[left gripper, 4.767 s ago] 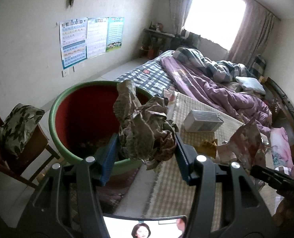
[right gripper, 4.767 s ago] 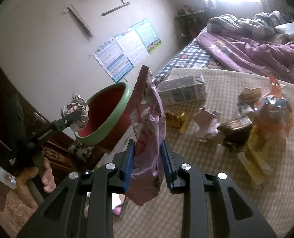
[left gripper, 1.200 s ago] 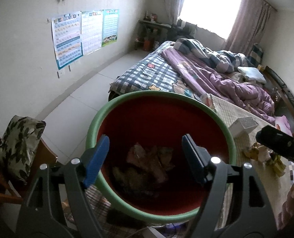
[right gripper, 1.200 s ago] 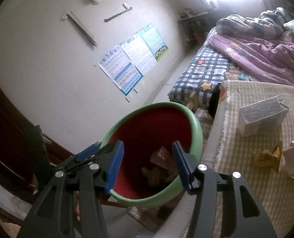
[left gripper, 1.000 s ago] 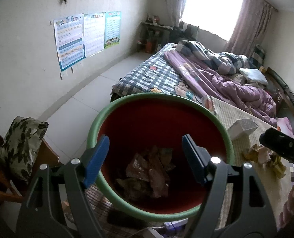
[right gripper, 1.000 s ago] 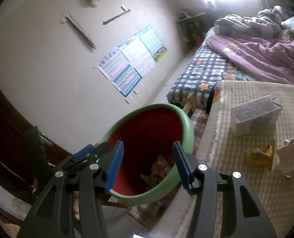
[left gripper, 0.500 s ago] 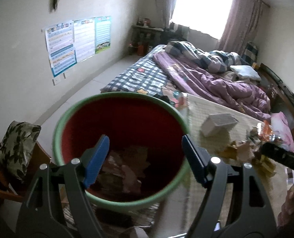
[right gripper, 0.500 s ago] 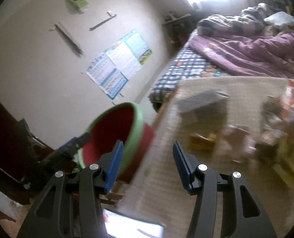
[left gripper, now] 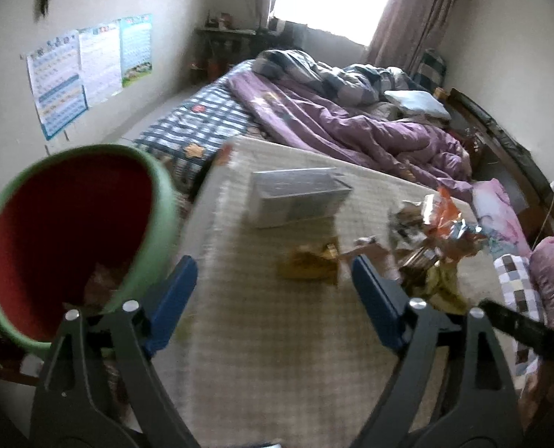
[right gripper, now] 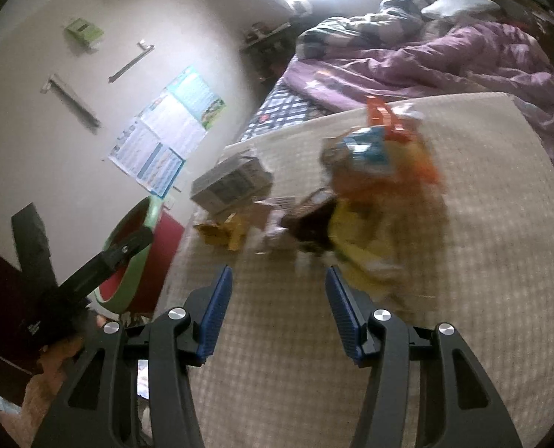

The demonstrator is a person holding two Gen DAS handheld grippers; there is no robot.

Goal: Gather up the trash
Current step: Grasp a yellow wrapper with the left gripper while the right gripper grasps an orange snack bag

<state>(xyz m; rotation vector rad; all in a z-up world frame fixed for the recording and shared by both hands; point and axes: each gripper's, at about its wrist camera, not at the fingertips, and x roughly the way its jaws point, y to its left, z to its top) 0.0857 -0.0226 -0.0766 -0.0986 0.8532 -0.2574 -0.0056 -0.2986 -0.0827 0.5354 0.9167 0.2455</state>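
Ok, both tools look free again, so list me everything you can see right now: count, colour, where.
bin: one, green rim, red inside, left of the mat, some trash in it
mat: one, beige checked, under the trash
box: one, grey-white, far side of mat
yellow wrapper: one, mid-mat
wrapper pile: count unclear (blurred), orange, blue, yellow, brown, right part of mat
quilt: one, purple, on the bed
posters: three, blue-white, left wall
left tool: open, empty
right tool: open, empty
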